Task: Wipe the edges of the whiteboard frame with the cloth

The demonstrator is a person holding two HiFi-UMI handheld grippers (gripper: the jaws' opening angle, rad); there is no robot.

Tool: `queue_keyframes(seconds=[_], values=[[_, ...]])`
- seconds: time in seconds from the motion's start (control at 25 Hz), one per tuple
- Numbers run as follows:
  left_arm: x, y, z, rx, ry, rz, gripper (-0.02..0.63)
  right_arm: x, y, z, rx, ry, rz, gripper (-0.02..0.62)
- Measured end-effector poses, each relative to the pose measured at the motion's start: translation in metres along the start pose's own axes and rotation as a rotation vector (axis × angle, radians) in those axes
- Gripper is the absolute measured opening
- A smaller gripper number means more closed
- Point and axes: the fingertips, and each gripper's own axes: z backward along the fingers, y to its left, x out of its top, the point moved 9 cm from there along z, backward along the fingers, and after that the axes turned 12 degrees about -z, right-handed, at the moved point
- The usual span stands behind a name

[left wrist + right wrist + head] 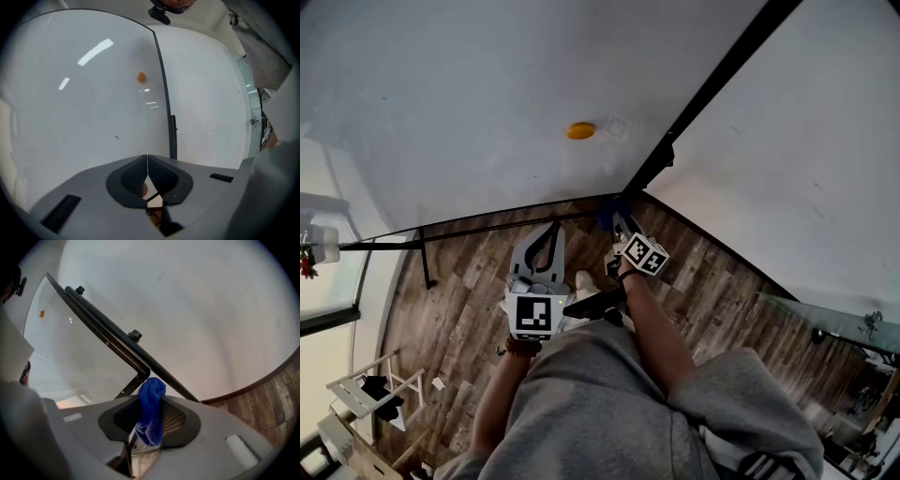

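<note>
Right gripper pinches blue cloth beside whiteboard frame.

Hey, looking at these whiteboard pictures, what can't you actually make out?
Whether the blue cloth touches the whiteboard frame: in the head view the right gripper covers that corner; in the right gripper view they overlap, depth unclear.
What the orange spot is: too small in every view.
What lies on the white rack: head view, small and dark at the lower left corner.
</note>
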Motion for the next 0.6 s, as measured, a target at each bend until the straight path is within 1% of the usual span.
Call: queue_keyframes(seconds=[0.28, 0.44, 0.6], values=[[-0.001, 0.008, 0.000, 0.034, 0.012, 0.004, 0.012, 0.001, 0.006, -0.018, 0.012, -0.005, -0.025, 0.124], [-0.002, 0.010, -0.001, 0.043, 0.018, 0.005, 0.012, 0.008, 0.014, -0.019, 0.010, -0.040, -0.024, 0.124], [-0.003, 0.014, -0.003, 0.051, 0.025, 0.015, 0.012, 0.008, 0.014, -0.024, 0.019, -0.036, -0.017, 0.124]])
